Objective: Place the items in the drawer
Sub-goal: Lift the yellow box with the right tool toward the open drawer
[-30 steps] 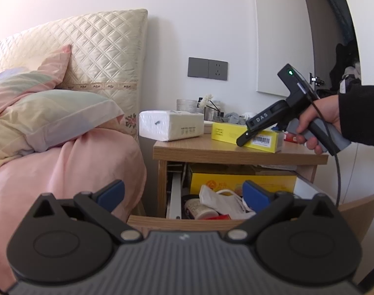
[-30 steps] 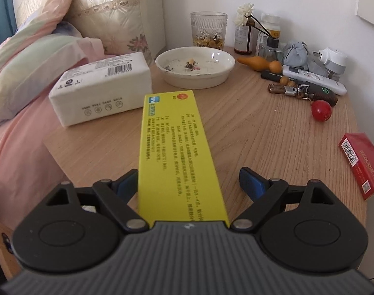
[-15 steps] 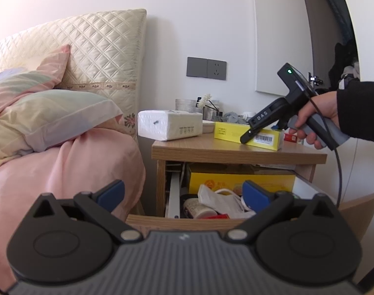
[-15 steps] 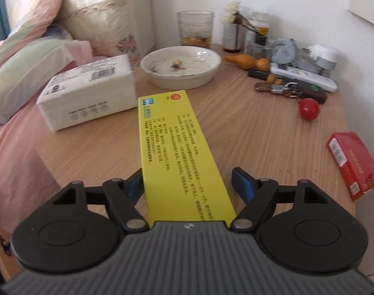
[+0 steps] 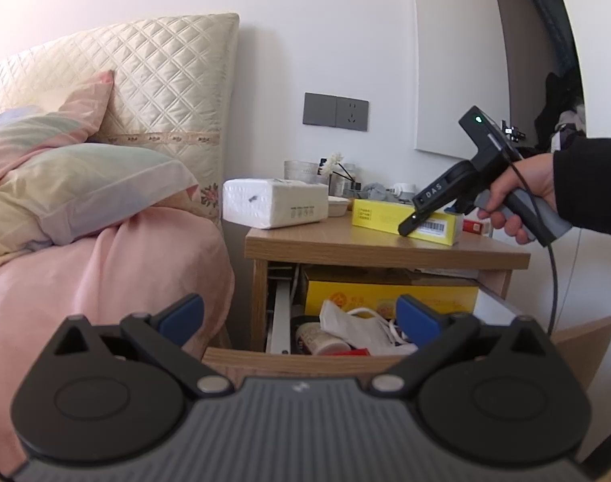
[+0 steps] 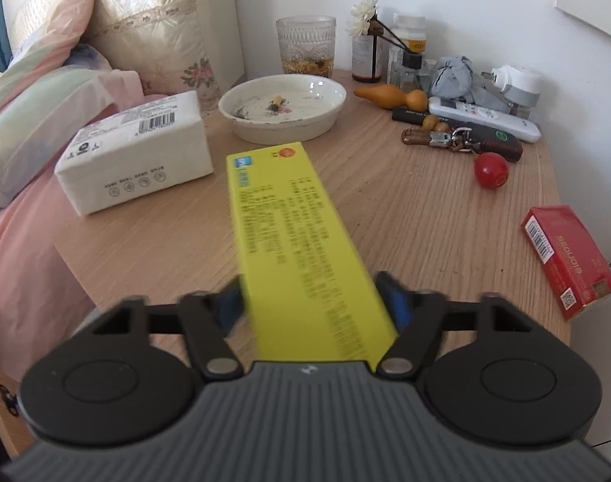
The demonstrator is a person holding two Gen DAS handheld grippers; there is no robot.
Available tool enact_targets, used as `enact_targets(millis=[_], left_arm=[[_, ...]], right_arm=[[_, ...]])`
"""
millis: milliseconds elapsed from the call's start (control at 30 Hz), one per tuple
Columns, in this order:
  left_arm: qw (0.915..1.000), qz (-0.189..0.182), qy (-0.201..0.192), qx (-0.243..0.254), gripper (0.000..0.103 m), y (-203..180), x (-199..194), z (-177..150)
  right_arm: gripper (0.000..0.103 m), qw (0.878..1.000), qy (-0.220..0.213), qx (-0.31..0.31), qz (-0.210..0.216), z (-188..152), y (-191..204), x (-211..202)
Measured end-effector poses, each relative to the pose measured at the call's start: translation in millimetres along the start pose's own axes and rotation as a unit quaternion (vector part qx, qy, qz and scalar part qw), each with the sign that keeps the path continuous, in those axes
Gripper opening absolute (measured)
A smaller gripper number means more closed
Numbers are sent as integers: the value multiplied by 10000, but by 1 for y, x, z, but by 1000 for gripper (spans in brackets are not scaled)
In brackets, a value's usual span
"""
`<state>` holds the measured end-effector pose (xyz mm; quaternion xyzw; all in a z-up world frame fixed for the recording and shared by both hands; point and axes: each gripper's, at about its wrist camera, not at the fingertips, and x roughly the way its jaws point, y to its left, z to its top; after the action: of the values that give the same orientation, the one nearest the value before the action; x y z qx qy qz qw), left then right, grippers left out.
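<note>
A long yellow box (image 6: 289,233) lies on the wooden nightstand top (image 6: 418,217). My right gripper (image 6: 311,301) is shut on its near end, both blue pads against its sides. In the left wrist view the same box (image 5: 390,217) sits on the nightstand with the right gripper (image 5: 410,227) clamped on it. Below, the drawer (image 5: 305,359) stands pulled open, crowded with a yellow carton (image 5: 369,293), a cup and crumpled paper. My left gripper (image 5: 299,315) is open and empty in front of the drawer.
On the nightstand: a white tissue pack (image 6: 137,152), a white dish (image 6: 283,106), a glass (image 6: 305,46), bottles, a remote (image 6: 486,116), keys (image 6: 446,138), a red ball (image 6: 491,170) and a red packet (image 6: 566,257). A bed with pink bedding (image 5: 104,265) is at the left.
My right gripper has closed its pads onto the yellow box, which was loose between the open fingers before. The box has risen and tilted slightly. My left gripper has not moved.
</note>
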<state>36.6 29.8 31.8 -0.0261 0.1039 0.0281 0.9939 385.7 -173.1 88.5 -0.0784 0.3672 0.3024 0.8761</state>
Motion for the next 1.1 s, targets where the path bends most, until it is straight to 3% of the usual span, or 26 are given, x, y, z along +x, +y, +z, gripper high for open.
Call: enact_targets(millis=[67, 667, 1000, 1100], left_arm=[[10000, 5, -9, 8, 103, 0, 0, 0], [10000, 38, -39, 70, 103, -3, -1, -1], [9999, 31, -42, 117, 103, -5, -4, -2], [9999, 29, -47, 129, 103, -6, -5, -2]], right_arm=[[57, 10000, -36, -25, -3, -2, -1, -3], [56, 9977, -507, -357, -254, 1, 7, -69], [56, 9966, -431, -698, 46, -12, 37, -98], [56, 9955, -379, -804, 321, -23, 48, -104]])
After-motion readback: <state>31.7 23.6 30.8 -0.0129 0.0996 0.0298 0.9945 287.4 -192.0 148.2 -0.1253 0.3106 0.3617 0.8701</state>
